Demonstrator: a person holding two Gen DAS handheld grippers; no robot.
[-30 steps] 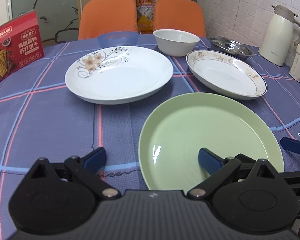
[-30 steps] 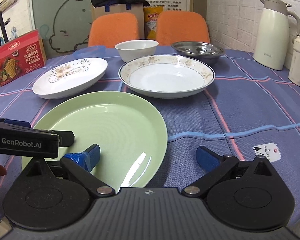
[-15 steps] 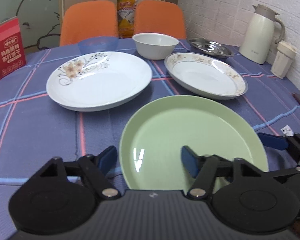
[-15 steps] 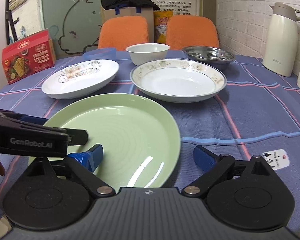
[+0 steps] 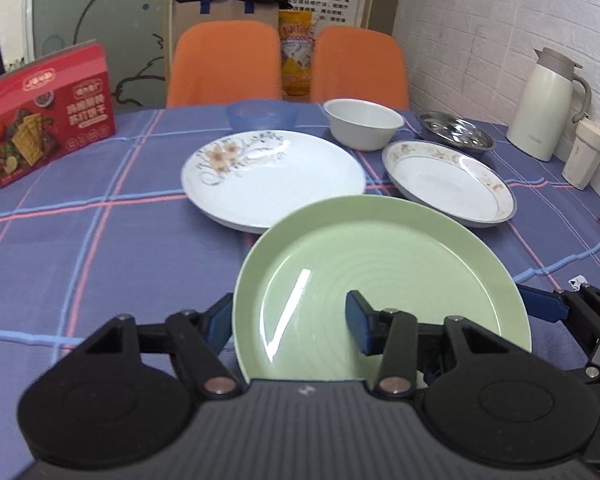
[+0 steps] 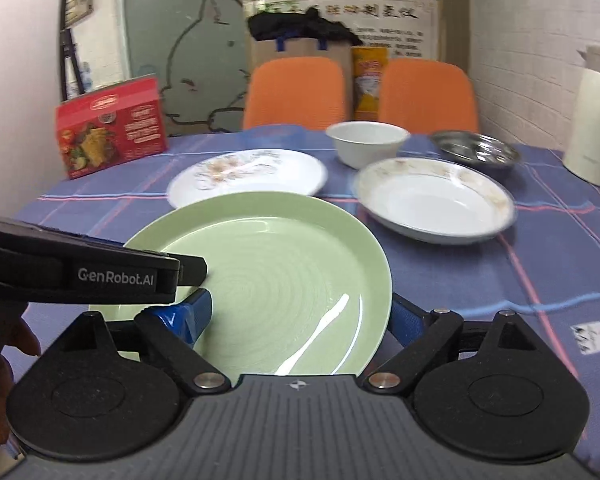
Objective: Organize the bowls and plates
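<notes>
A pale green plate (image 5: 384,280) sits nearest, above the blue checked cloth on the counter (image 5: 100,248), its far rim overlapping the view of a white floral plate (image 5: 272,178). The left gripper (image 5: 290,320) straddles its near left edge, one finger outside the rim and one over the plate's face, partly open. The right gripper (image 6: 300,316) straddles the near right edge the same way, also partly open; whether either actually presses the plate cannot be told. Farther right lies a gold-rimmed plate (image 5: 448,182). Beyond stand a white bowl (image 5: 363,123), a blue bowl (image 5: 262,114) and a steel dish (image 5: 456,134).
</notes>
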